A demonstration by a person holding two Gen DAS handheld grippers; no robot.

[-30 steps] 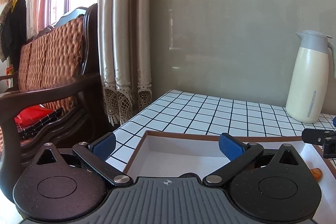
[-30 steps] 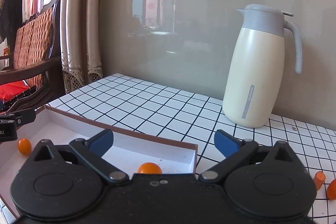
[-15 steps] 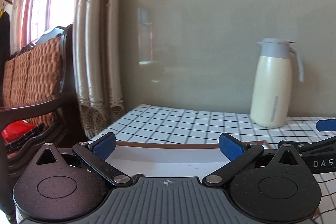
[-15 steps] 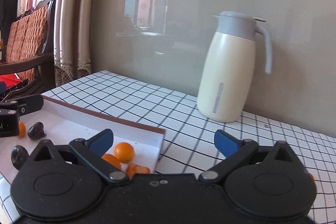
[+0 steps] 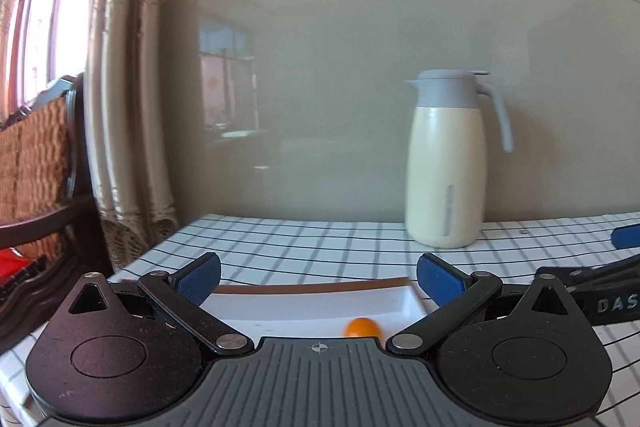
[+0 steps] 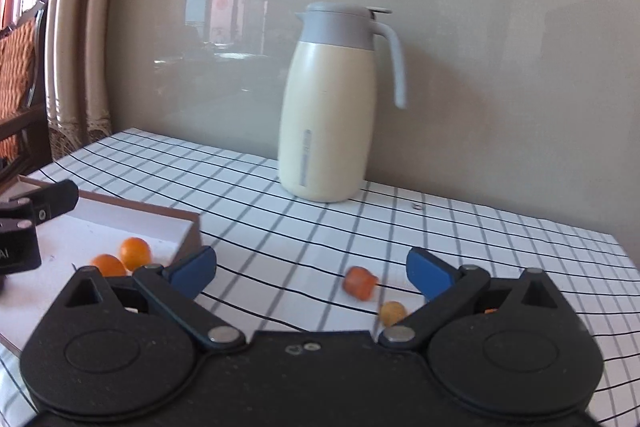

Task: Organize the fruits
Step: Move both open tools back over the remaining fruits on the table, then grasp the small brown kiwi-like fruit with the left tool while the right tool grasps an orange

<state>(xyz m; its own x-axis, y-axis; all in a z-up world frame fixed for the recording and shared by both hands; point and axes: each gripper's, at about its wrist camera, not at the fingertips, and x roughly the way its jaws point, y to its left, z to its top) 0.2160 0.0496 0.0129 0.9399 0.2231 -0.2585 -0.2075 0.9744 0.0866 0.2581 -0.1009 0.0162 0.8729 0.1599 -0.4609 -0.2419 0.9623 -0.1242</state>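
Both tools are hanging wide open and empty. The left tool (image 5: 318, 279), its blue pads ribbed, is hovering over a white box (image 5: 304, 307) with a brown rim, where 1 smooth round orange fruit (image 5: 363, 327) is lying. The right tool (image 6: 312, 273) is pointing at 2 small orange pieces (image 6: 361, 282) lying loose on the checked cloth counter (image 6: 500, 247), near a glossy cream jug (image 6: 326, 131).

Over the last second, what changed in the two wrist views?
Both grippers swung right. The right gripper left the box and now faces loose pieces on the tablecloth: an orange chunk and a small yellow fruit. The left gripper turned from the sofa side toward the jug; one orange fruit shows in the box. Both stayed open and empty; nothing was grasped or released.
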